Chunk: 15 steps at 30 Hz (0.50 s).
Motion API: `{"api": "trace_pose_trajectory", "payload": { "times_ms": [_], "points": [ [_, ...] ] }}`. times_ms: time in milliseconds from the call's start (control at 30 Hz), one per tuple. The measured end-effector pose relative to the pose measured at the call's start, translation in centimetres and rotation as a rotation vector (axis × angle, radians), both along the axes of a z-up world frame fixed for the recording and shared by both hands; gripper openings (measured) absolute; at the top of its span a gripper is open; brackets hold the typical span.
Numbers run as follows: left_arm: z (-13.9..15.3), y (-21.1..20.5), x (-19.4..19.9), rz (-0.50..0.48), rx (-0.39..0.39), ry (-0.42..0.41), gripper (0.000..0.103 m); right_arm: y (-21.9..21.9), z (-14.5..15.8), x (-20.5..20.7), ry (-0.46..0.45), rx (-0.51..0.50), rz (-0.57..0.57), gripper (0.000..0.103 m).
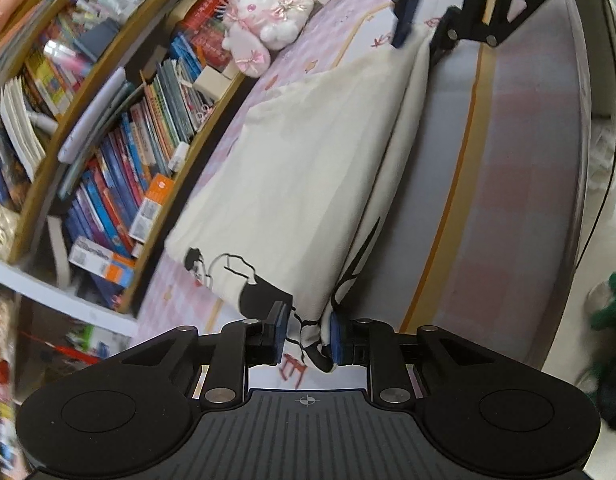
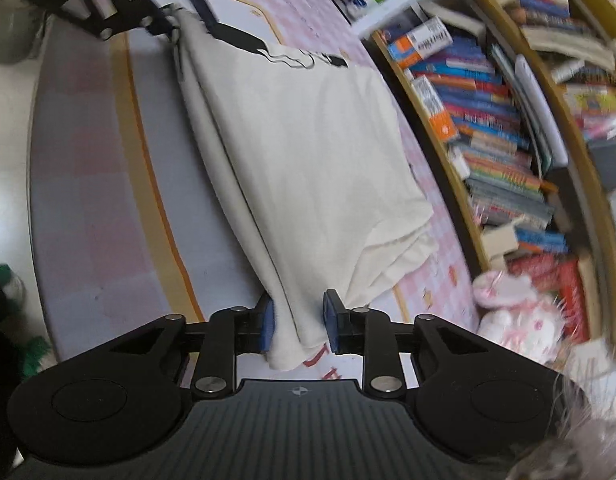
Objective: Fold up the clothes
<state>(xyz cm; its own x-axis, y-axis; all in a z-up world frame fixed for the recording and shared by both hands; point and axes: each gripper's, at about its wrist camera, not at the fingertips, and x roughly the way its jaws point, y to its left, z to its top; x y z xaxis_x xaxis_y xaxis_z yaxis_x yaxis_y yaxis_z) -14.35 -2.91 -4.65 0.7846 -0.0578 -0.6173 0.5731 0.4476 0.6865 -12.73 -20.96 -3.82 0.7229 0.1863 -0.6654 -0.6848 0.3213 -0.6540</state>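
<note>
Left wrist view: left gripper (image 1: 306,334) pinches printed end of cream T-shirt (image 1: 292,184) above pink bed sheet (image 1: 236,136) | Right wrist view: right gripper (image 2: 298,322) fingers look a bit apart around plain end (image 2: 292,332), grip unsure | Risk: cloth slips out, fold droops.

Your left gripper (image 1: 306,335) points along the length of the cloth (image 1: 292,184), its two blue-padded fingers (image 1: 279,332) set a little apart with a bunched printed corner of the fabric between them; the right-hand pad touches the fabric. Your right gripper (image 2: 298,322) faces the opposite way, its fingers (image 2: 332,320) likewise parted with a hanging fold between them, the left pad against the fabric. Each gripper appears at the far top of the other's view, at the opposite end of the cloth, with both raised above the surface.
</note>
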Motion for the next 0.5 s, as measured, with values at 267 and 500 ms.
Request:
{"api": "trace_pose_trajectory", "payload": {
  "times_ms": [267,500],
  "points": [
    [0.0,1.0,0.1,-0.075,-0.014,0.031,0.009,0.4,0.6,0.3,0.026,0.004,-0.033,0.012],
    [0.7,1.9,0.3,-0.123,-0.044,0.077,0.008,0.7,1.0,0.5,0.049,0.008,-0.062,0.011]
  ]
}}
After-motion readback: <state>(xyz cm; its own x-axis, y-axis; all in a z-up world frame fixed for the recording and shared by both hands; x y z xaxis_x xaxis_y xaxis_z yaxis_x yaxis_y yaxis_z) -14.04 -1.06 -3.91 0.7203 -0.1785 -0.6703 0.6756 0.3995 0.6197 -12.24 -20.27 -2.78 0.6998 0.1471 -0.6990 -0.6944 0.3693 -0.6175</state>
